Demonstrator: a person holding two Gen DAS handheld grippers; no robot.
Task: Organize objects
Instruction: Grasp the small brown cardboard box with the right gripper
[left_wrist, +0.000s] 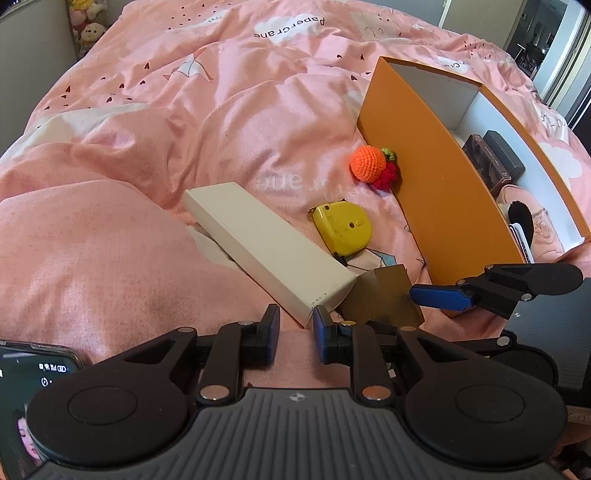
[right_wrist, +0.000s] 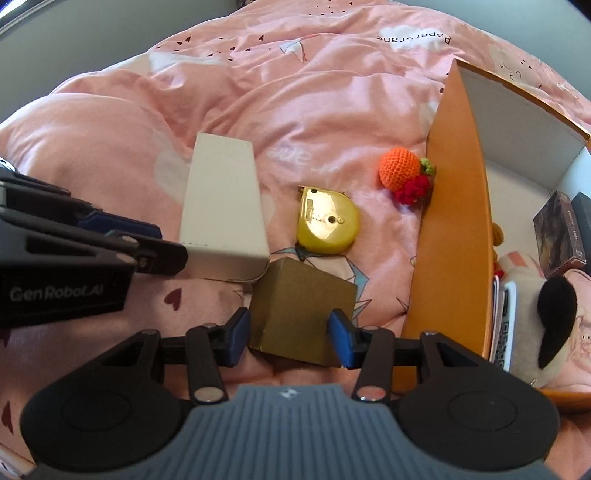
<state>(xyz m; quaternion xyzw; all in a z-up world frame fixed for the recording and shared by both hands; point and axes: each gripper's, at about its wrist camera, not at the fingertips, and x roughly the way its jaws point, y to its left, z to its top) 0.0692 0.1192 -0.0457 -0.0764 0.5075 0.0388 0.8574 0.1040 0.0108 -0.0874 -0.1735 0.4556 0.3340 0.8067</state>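
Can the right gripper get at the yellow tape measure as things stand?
Probably not directly: the right gripper has the brown box between its fingers, and the tape measure lies just beyond that box.

Left gripper (left_wrist: 295, 334): black linkage arms, blue finger pads (left_wrist: 320, 334), silver rivets, ribbed grey body behind. Right gripper (right_wrist: 290, 332): identical build. "GenRobot.AI" lettering (right_wrist: 55, 293) on the left unit's black side.
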